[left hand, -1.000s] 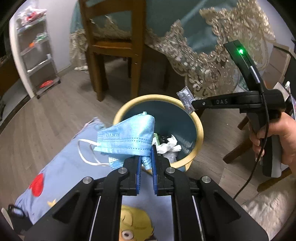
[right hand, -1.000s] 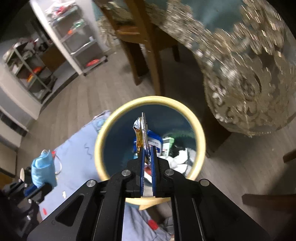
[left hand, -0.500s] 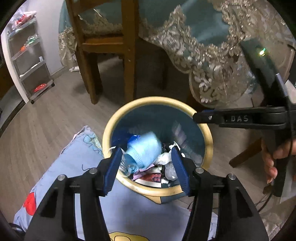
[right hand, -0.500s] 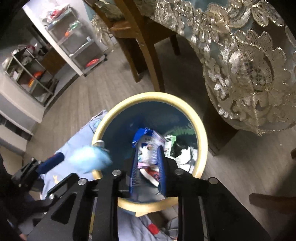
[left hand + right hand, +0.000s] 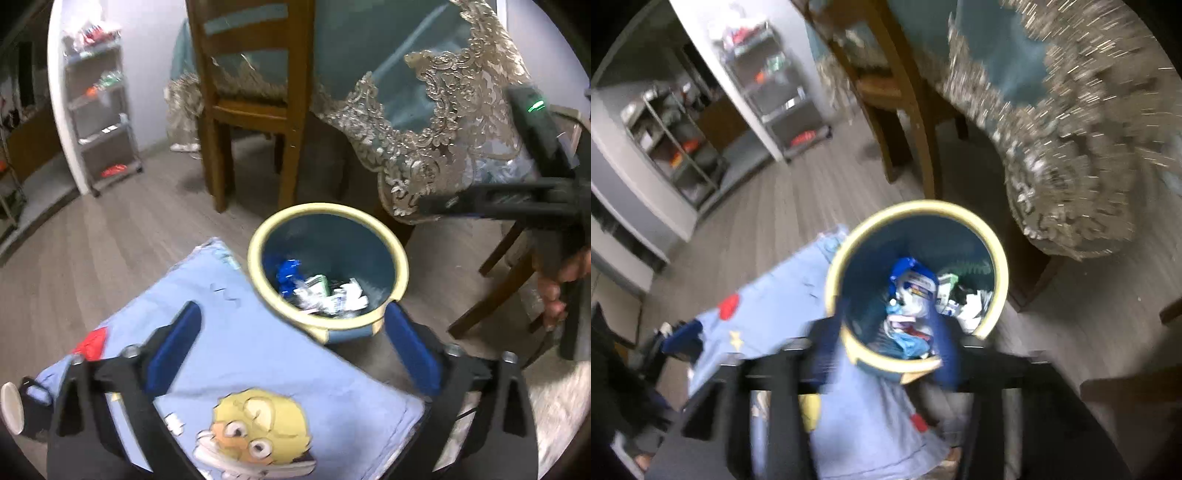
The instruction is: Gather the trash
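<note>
In the left wrist view, the left gripper (image 5: 291, 332) stands with its blue-padded jaws spread wide and nothing between them; they have just been opening. It hovers over a light blue cartoon-print cloth (image 5: 258, 369) on the floor, with the yellow-rimmed bin (image 5: 400, 266) just beyond its fingertips. Crumpled wrappers and paper (image 5: 321, 291) lie at the bottom of the bin, which stands beside a wooden chair (image 5: 255, 107) and a lace-edged tablecloth (image 5: 424, 147). At the right edge a hand (image 5: 557, 288) holds the right gripper, seen side-on and blurred. In the right wrist view, heavily smeared by motion, the right gripper (image 5: 886, 339) looks straight down into the bin (image 5: 1001, 273); its jaws have just been opening too, stand apart and hold nothing. A pale blue mask (image 5: 908, 341) lies in the bin on top of the other trash (image 5: 916, 291). The drop into the bin appears finished for both hands. The next move calls for pulling both grippers back clear of the rim and looking over the cloth and floor for more litter; none shows plainly here.
</note>
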The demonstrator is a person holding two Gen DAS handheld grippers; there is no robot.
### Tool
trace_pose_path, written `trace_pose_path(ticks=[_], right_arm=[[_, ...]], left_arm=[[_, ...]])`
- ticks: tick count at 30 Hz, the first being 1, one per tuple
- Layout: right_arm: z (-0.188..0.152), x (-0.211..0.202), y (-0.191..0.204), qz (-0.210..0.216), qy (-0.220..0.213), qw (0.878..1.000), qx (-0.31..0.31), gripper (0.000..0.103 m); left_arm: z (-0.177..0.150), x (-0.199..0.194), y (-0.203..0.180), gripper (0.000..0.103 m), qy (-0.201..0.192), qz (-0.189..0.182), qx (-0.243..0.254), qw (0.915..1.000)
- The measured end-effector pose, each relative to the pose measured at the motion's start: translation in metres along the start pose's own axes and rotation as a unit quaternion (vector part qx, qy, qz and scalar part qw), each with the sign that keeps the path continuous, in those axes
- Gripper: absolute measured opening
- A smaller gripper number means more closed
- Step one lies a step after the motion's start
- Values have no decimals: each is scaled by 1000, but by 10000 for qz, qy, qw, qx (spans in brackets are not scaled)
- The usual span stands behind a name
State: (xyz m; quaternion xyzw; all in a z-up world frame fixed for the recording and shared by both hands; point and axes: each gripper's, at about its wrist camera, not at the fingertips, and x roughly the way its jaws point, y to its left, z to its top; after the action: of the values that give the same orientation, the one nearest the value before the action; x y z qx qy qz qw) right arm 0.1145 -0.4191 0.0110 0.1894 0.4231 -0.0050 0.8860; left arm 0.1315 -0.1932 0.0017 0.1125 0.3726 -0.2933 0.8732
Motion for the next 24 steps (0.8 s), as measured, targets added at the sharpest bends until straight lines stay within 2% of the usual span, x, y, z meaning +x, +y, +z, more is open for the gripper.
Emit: trace_pose_path(ticks=[1, 3, 4, 7, 11, 15, 17, 20, 24], right_arm=[[-6, -10, 4, -2, -103, 9999, -16, 77], [-15, -24, 11, -119, -246, 9995, -131, 84], [-21, -30, 14, -203, -289, 9993, -155, 92], [-35, -49, 14, -272, -553, 9980, 108, 98], [-49, -52, 17, -628, -665, 9955, 229, 98], [-55, -47, 29, -964, -797, 9921, -31, 98], [-56, -41, 28, -972, -771, 9923, 15, 98], [-57, -31, 23, -1021, -651, 9925, 179, 98], [-58, -25, 28, -1074, -566, 9926, 78, 98]], left_arm=[[-4, -4, 1, 97, 50, 91, 2, 9999], [-11, -8, 3, 97, 164, 226, 3, 9996], [-13, -10, 3, 97, 190, 322, 9, 9993], [-14, -12, 3, 97, 234, 418, -56, 9988], [-9, -13, 2, 97, 208, 347, -149, 9991], [-5, -17, 3, 97, 74, 343, -289, 9990], [-3, -19, 4, 97, 5, 278, -332, 9991], [-2, -17, 7, 97, 18, 397, -381, 9985], [-1, -17, 8, 97, 23, 541, -385, 9978]])
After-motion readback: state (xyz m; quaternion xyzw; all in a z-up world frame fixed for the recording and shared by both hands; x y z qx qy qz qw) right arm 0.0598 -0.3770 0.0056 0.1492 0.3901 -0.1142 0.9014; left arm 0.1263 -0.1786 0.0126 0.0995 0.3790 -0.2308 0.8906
